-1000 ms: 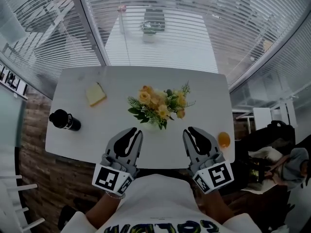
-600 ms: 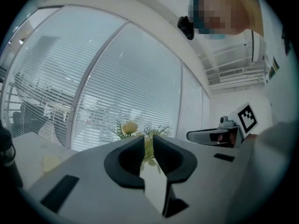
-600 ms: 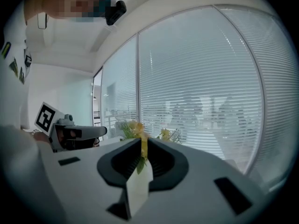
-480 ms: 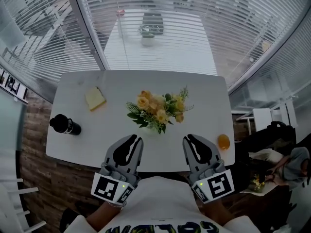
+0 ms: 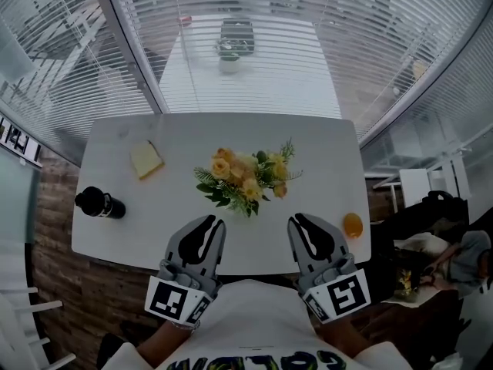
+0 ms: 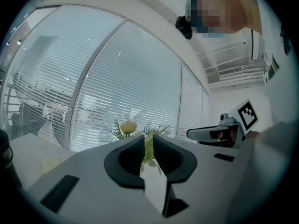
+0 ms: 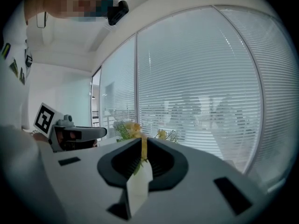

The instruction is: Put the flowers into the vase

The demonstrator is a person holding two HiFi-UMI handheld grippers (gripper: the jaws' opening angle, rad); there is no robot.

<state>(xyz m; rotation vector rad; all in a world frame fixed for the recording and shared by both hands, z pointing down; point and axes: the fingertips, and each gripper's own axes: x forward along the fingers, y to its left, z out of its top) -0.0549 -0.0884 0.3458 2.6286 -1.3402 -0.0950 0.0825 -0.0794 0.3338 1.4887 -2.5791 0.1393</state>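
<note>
Surface [image 5: 323, 137], left end: black bottle [image 5: 98, 203], with a pale slice [image 5: 145, 159] farther back. Left tool [image 5: 216, 223] released — jaws a slit apart, nothing between. Flowers [image 5: 245, 177] mid-surface, ahead of both tools, touching neither. Right tool [image 5: 294, 220] released, empty — thinner slit. Small orange object [image 5: 352, 224] just beside it.

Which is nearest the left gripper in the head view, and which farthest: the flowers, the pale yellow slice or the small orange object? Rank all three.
1. flowers: just ahead of the left gripper, at the centre.
2. pale yellow slice: farther back, on the left.
3. small orange object: far right, beyond the right gripper.
</note>
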